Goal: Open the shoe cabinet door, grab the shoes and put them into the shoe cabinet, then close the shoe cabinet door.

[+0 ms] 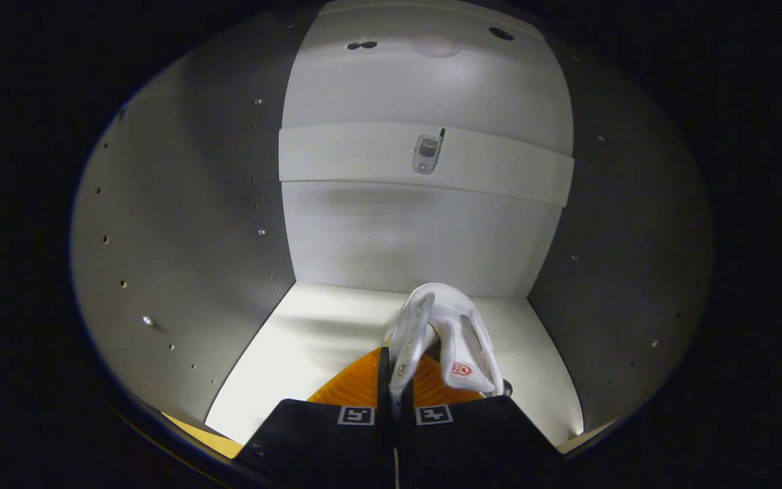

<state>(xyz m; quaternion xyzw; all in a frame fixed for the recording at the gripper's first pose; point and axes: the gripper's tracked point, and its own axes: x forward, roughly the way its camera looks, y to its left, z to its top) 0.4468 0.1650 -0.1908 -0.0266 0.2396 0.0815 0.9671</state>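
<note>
I am looking into the white shoe cabinet, its door out of sight. My gripper is shut on a white shoe, both fingers pinching its upper edge by the eyelets. The shoe hangs just ahead of the fingers, its tongue with a red logo to the right and its orange sole facing me below. The shoe sits low over the cabinet's white bottom shelf, near the front of the compartment. Whether the shoe touches the shelf is hidden by the fingers.
The grey back panel carries a white cross rail with a small metal fitting. Side walls with rows of peg holes close in left and right. Shelf space lies beyond and to the left of the shoe.
</note>
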